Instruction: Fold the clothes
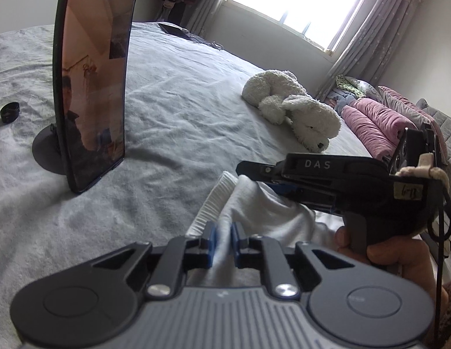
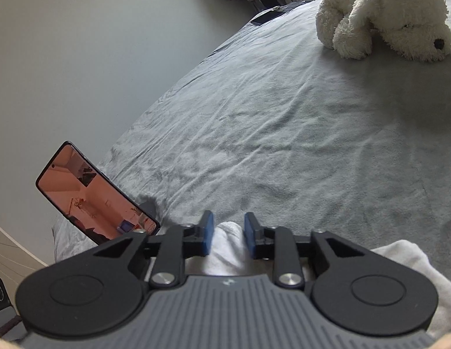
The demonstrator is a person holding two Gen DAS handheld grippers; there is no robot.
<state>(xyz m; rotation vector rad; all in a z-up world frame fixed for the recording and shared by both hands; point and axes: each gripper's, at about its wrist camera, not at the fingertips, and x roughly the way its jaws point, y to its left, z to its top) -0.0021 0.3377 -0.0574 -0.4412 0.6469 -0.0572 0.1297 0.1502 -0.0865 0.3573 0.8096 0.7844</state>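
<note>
We see a white garment (image 1: 254,206) bunched on a grey bed (image 1: 167,101), close in front of both cameras. The left tongs (image 1: 224,245) are nearly pressed together, pinching a fold of the garment beside its ribbed edge. The right tongs (image 2: 226,237) are spread, with a hump of the white cloth lying between their blue pads (image 2: 207,232); we cannot tell whether the pads touch it. A phone (image 1: 93,87) stands upright on a round stand to the left, and a white plush dog (image 2: 385,14) lies further back on the bed.
</note>
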